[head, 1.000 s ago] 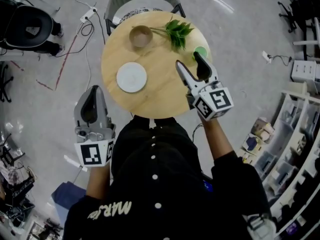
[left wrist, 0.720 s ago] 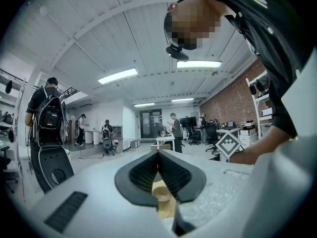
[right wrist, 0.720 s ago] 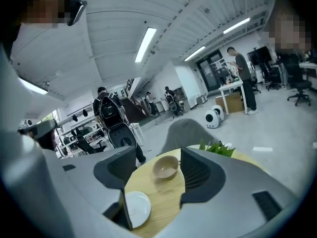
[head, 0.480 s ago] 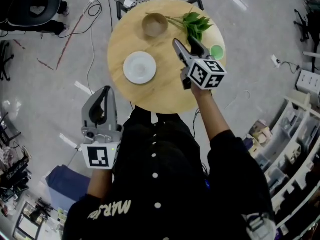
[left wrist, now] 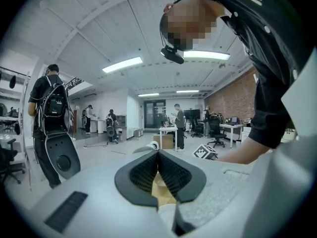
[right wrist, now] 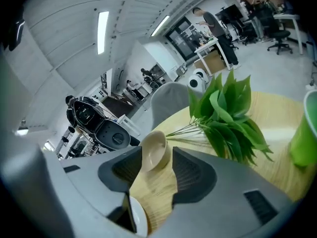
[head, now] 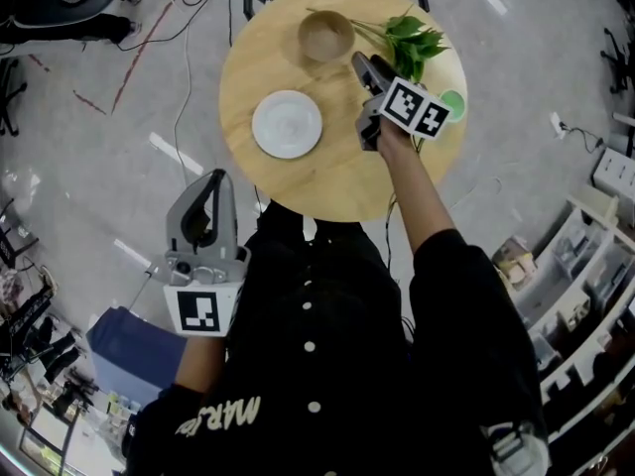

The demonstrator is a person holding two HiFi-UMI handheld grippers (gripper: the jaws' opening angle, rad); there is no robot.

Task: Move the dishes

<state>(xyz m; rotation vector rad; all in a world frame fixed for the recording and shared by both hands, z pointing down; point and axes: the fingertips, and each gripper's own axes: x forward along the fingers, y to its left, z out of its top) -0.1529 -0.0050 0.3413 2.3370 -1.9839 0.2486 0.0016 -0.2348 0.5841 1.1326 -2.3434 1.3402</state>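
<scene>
Hanging off the counter's [head: 337, 181] near-left edge, left gripper [head: 203, 228] is pressed together and empty. White plate [head: 287, 124] lies left of centre, bowl [head: 326, 36] near the far edge. Right gripper [head: 365, 65] is half spread, its jaws just been closing, with the bowl just beyond the tips and unpinched. Best to straddle the rim before squeezing, clear of leafy sprig [head: 412, 40] and green cup [head: 452, 104].

The table [head: 337, 181] is bare wood along its near edge, four to seven o'clock. A plate [head: 287, 124] blocks nine, a bowl [head: 325, 36] twelve, a leafy sprig [head: 412, 40] two, a green cup [head: 451, 102] three.
</scene>
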